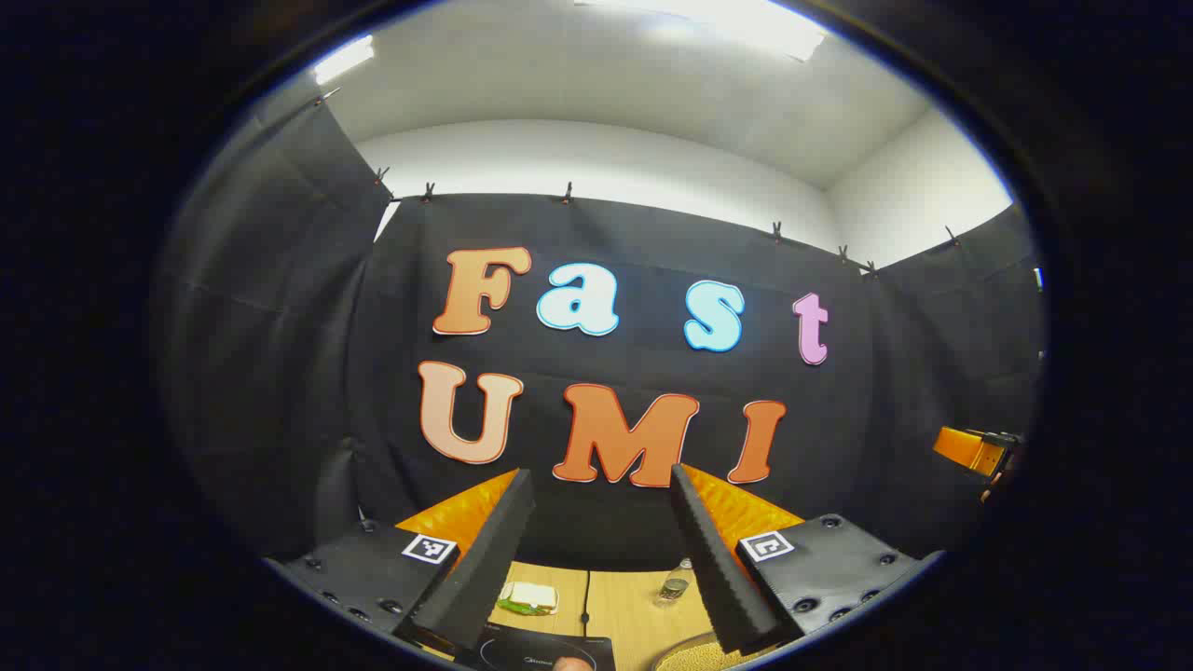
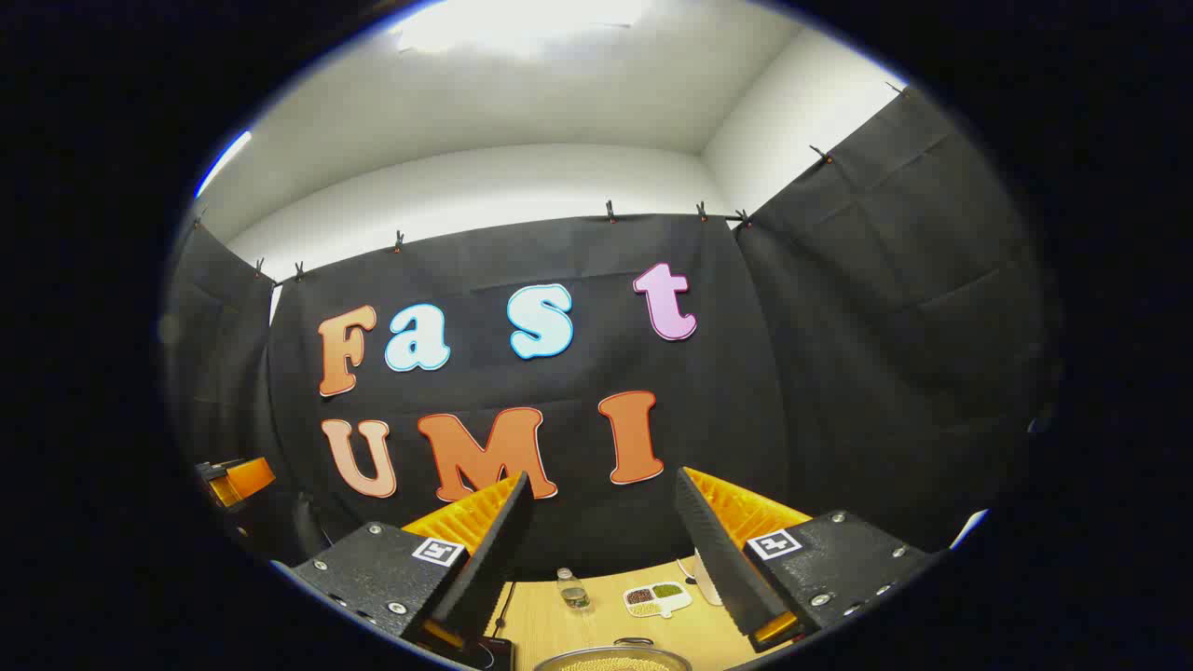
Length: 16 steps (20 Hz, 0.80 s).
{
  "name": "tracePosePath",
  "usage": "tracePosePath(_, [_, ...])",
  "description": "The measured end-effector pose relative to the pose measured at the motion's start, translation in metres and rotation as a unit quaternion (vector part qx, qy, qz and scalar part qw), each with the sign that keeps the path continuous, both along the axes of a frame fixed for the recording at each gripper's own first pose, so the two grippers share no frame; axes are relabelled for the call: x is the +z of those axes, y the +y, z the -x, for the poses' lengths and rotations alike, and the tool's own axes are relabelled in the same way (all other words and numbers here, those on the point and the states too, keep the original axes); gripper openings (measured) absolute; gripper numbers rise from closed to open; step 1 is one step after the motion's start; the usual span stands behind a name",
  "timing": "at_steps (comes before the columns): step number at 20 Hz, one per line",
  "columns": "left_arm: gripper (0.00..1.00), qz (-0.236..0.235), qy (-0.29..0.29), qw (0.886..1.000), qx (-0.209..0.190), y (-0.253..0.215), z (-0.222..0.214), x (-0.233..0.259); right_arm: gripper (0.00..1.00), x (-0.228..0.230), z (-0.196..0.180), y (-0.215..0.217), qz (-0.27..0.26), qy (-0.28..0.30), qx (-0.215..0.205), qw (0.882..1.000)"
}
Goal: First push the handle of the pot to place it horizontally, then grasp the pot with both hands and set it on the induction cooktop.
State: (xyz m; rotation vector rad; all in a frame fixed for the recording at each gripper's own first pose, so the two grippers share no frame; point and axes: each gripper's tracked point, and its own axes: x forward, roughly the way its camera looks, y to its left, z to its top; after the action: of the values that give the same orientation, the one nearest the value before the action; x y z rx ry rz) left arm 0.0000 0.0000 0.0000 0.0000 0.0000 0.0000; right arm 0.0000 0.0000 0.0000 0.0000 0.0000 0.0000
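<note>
My left gripper [image 1: 600, 473] is open, held high and pointing at the booth wall, with nothing between its fingers. Far below between them lie the black induction cooktop [image 1: 536, 652] and, to its right, the rim of the pot [image 1: 692, 654] filled with pale grains. My right gripper [image 2: 602, 475] is also open and empty, raised above the table. The pot [image 2: 610, 661] peeks in at the bottom of the right gripper view, a small handle at its far rim. A corner of the cooktop [image 2: 492, 652] lies to the pot's left. Each gripper is apart from the pot.
On the wooden table [image 1: 624, 606] stand a small clear bottle [image 1: 673, 585] and a wrapped pale item [image 1: 528, 597]. The right gripper view has the bottle [image 2: 570, 589], a divided dish of beans [image 2: 657, 598] and a white object [image 2: 706, 580]. The other gripper's orange part [image 1: 969, 449] shows far right.
</note>
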Motion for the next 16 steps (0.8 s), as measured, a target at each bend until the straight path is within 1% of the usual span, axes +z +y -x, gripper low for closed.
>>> tracePosePath(2, [0.94, 0.011, 0.016, 1.000, 0.001, 0.000, -0.002, -0.009, 0.95, -0.005, 0.000, -0.005, 0.012, 0.012, -0.007, 1.000])
tracePosePath(3, [0.96, 0.017, 0.023, 1.000, -0.003, -0.002, -0.001, -0.014, 0.95, -0.005, 0.000, -0.009, 0.014, 0.014, -0.011, 1.000])
tracePosePath(4, [0.94, 0.020, 0.028, 0.999, -0.004, -0.002, -0.001, -0.016, 0.95, -0.006, 0.001, -0.009, 0.013, 0.016, -0.013, 1.000])
tracePosePath(5, [0.95, 0.021, 0.030, 0.999, -0.002, 0.000, -0.003, -0.018, 0.95, -0.008, 0.002, -0.010, 0.011, 0.019, -0.011, 1.000])
tracePosePath(7, [0.95, 0.020, 0.027, 0.999, 0.002, 0.003, -0.004, -0.016, 0.95, -0.012, 0.002, -0.012, 0.010, 0.023, -0.012, 1.000])
tracePosePath(8, [0.94, 0.021, 0.025, 0.999, 0.002, 0.002, -0.006, -0.016, 0.95, -0.013, 0.002, -0.013, 0.012, 0.025, -0.013, 1.000])
tracePosePath(11, [0.95, 0.026, 0.026, 0.999, -0.004, 0.002, -0.005, -0.015, 0.95, -0.013, 0.004, -0.018, 0.021, 0.027, -0.020, 0.999])
tracePosePath(16, [0.95, 0.024, 0.027, 0.999, 0.000, 0.005, -0.006, -0.016, 0.95, -0.017, 0.005, -0.016, 0.031, 0.029, -0.011, 0.999])
